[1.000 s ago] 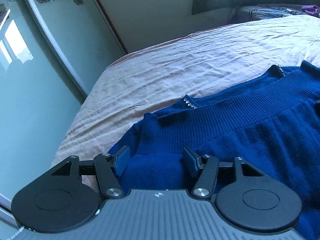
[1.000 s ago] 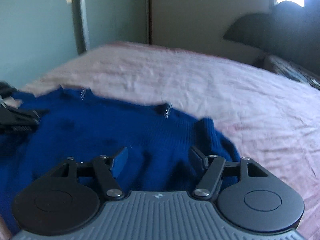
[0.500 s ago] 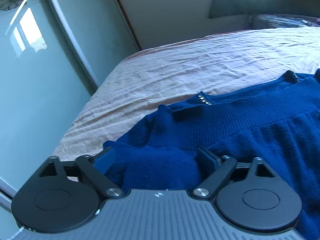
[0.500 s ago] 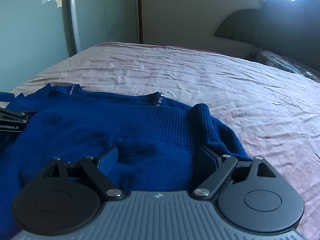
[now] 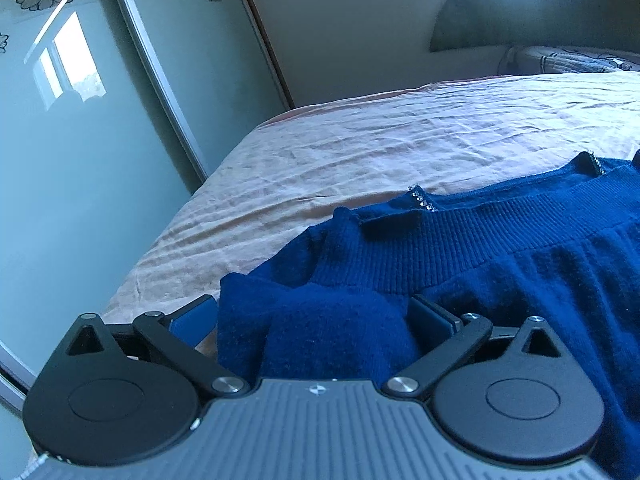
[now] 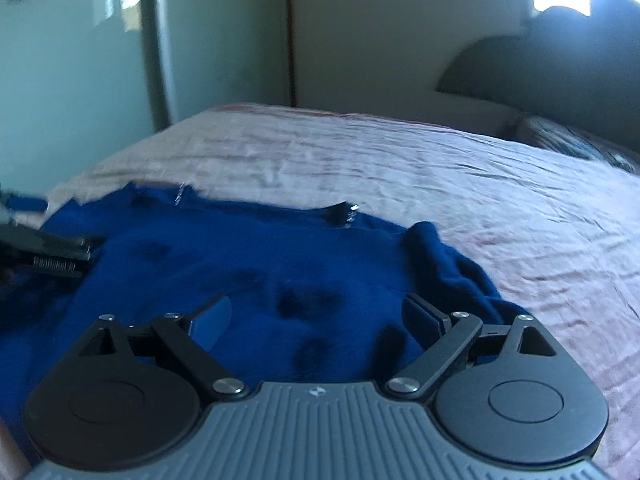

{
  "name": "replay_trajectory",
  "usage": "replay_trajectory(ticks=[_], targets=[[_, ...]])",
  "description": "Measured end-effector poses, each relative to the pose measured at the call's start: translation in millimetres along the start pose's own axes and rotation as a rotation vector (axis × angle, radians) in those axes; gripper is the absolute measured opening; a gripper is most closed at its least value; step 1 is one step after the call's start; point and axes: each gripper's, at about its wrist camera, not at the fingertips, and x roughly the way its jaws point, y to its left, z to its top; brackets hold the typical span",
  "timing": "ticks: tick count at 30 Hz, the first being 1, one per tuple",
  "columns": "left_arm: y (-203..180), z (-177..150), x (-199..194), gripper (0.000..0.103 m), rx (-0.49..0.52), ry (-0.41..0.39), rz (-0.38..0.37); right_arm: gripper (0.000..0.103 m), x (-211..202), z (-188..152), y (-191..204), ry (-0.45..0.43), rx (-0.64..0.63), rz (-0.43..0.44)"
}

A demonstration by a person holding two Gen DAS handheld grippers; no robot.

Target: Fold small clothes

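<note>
A dark blue knit sweater [image 5: 500, 248] lies folded on the pink bedsheet [image 5: 360, 152], its ribbed hem and rhinestone-trimmed neckline toward the far side. My left gripper [image 5: 316, 316] is open, with a bunched left corner of the sweater lying between its jaws. My right gripper [image 6: 320, 316] is open over the right part of the sweater [image 6: 260, 264], jaws wide apart and low above the fabric. The left gripper also shows at the left edge of the right wrist view [image 6: 48, 252].
A mirrored wardrobe door [image 5: 80, 140] with flower prints runs along the left of the bed. A dark headboard [image 6: 540, 76] and a patterned pillow [image 5: 572, 60] lie at the far right. The bed's left edge is close to my left gripper.
Both grippers have opened wider over the last second and let go of the sweater, which has settled on the bed. The right gripper has drawn back slightly and its view is blurred.
</note>
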Motion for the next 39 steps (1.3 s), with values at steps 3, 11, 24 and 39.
replay_trajectory(ticks=[3, 11, 24, 39], targets=[[1, -1, -6, 0.102, -0.01, 0.001, -0.005, 0.096, 11, -4, 0, 0.049, -0.008, -0.02], [17, -24, -37, 0.103, 0.022, -0.02, -0.033, 0.096, -29, -1, 20, -0.029, -0.03, -0.01], [93, -43, -54, 0.1, -0.174, -0.003, -0.304, 0.096, -81, -28, 130, -0.102, -0.328, 0.146], [127, -25, 17, 0.098, -0.474, 0.189, -0.632, 0.096, -71, -67, 213, -0.143, -0.633, 0.029]])
